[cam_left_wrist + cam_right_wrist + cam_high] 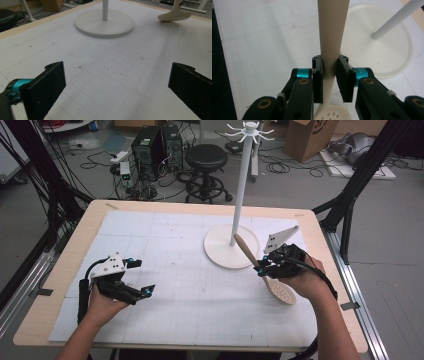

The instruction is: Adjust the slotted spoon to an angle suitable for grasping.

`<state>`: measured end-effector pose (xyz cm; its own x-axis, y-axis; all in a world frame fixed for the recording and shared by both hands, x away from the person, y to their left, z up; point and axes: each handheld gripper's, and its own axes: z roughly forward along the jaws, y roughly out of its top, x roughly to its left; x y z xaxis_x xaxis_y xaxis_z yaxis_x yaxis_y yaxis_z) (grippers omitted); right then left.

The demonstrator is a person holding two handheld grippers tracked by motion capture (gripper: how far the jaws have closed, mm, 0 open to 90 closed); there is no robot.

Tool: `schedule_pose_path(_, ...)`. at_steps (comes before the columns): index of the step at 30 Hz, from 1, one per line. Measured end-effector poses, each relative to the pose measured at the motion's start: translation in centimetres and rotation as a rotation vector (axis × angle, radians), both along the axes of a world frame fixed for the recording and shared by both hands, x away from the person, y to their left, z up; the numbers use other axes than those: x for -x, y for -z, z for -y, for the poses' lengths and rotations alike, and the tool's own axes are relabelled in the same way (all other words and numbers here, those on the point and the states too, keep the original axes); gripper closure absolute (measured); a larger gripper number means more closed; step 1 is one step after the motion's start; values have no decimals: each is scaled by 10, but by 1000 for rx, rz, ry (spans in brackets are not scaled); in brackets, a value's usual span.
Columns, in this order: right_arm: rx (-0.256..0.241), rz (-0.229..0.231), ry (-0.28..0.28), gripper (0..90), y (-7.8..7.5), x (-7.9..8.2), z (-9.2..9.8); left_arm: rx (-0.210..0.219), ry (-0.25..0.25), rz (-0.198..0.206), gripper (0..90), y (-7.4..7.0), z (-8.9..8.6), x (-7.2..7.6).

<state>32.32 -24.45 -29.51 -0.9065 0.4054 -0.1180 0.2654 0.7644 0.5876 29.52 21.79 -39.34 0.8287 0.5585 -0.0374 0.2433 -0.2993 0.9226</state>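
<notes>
A cream slotted spoon (272,278) with a wooden handle end is held just above the mat at the right, its perforated bowl toward the person and its handle pointing at the stand. My right gripper (264,266) is shut on the spoon's handle (331,45), the two jaws clamping its neck just above the bowl (333,113). A white hook stand (241,182) rises from a round base (220,251) close beside the spoon; the base (105,23) also lies ahead in the left gripper view. My left gripper (141,277) rests at the table's left, open, with nothing between its jaws (116,86).
A white gridded mat (185,270) covers the wooden table (65,270). Hooks ring the stand's top (249,131). Beyond the table stand a black stool (206,157), computer towers (155,147), cables and a cardboard box (310,137). The mat between the grippers is bare.
</notes>
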Motion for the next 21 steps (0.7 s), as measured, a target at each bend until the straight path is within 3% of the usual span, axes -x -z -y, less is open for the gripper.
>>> schedule_pose_path(4, -17, 0, 7, 773, -2, 0, 2, -2, -4, 2, 18, 0, 0, 0)
schedule_pose_path(11, -114, 25, 11, 773, -10, 2, 8, -3, -4, 5, 18, -1, -1, 0)
schedule_pose_path(21, -187, 44, 22, 773, -17, 4, 11, 5, -7, 12, 18, -4, -1, 1)
